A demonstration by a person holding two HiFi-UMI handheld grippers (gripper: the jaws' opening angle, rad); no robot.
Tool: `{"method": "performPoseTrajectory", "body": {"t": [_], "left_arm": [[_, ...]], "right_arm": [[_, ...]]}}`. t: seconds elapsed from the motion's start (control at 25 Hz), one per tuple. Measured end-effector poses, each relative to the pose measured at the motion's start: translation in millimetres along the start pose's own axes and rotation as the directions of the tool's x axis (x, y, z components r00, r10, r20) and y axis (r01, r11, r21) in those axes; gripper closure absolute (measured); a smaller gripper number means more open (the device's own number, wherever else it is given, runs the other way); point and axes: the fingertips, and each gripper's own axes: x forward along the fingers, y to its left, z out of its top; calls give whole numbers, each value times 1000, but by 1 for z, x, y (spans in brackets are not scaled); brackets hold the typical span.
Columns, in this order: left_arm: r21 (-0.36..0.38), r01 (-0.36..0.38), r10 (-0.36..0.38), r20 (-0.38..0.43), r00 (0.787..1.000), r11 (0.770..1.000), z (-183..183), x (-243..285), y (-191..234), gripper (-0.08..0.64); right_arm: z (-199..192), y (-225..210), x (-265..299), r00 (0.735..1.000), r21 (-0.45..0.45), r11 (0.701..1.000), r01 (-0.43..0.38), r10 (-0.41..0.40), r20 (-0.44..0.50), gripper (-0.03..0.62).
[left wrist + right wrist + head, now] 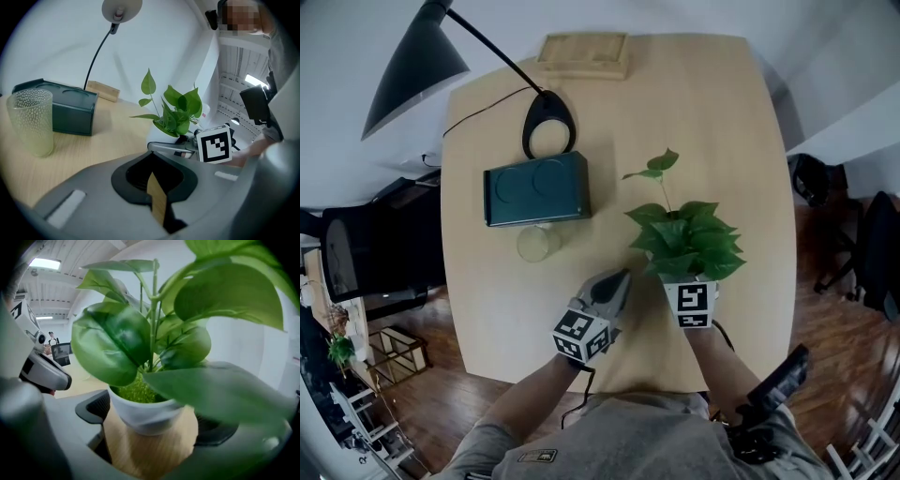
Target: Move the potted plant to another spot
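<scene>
The potted plant (684, 239), green leaves in a small white pot (145, 414), stands on the wooden table (722, 122) at the right of the middle. My right gripper (689, 286) reaches around the pot from the near side. Its jaws stand wide, one on each side of the pot, with table showing in the gaps, so it is open. Leaves hide its tips in the head view. My left gripper (617, 279) rests just left of the plant, shut with nothing in it. In the left gripper view the plant (176, 112) and the right gripper's marker cube (214, 144) lie ahead to the right.
A dark green box (536, 188) lies left of the plant, with a clear ribbed cup (539, 243) in front of it. A black desk lamp (412, 61) with its ring base (548, 122) and a wooden block (584, 54) stand at the far edge.
</scene>
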Motion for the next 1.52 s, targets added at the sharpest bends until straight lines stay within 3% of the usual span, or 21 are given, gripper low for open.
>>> {"method": "performPoseTrajectory", "body": {"t": [0.2,0.24,0.88,1.52], "left_arm": [[7,9,-9,-7,1000,1000,-1,-3,-1,566],[9,10,-10,-7,1000,1000,-1,-3,-1,566],[18,11,-11,11,1000,1000,2,-7,-4,566],[16,-57,53,175,983,998,29,-76,-47,566]], "right_arm": [[8,-1,6,999,30,999,13,-14,33,49],[9,-2,6,999,39,999,12,-14,39,100],[20,18,-7,993,-4,996,-89,89,76,106],[115,61,-88,959,-99,968,-232,244,143,106]]}}
